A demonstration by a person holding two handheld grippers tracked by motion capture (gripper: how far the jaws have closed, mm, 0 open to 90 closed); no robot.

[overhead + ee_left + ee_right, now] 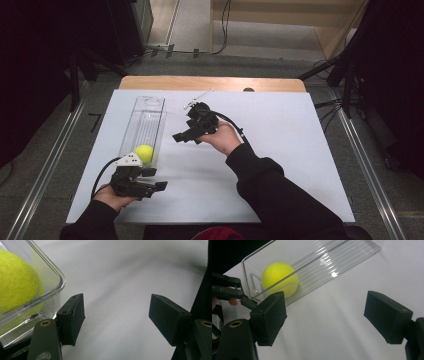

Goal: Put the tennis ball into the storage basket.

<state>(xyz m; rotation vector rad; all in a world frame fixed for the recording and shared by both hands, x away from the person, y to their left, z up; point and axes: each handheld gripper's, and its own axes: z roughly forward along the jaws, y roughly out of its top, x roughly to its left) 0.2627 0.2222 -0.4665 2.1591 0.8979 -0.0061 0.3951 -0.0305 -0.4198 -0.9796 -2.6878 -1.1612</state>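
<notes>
A yellow tennis ball (144,152) (15,282) (280,279) lies in the near end of a long clear plastic tray (141,120) (56,272) (337,262) on the left of the white board. My left gripper (155,179) (116,307) rests low at the tray's near end. It is open, one jaw is beside the tray's corner, and only bare board lies between the jaws. My right gripper (187,137) (325,305) is held over the board to the right of the tray and points toward the ball. It is open, with nothing in it.
The white board (280,150) covers a wooden table (210,82), with a wide bare stretch on its right half. A small dark object (248,89) sits at the board's far edge. Metal floor rails run along both sides of the table.
</notes>
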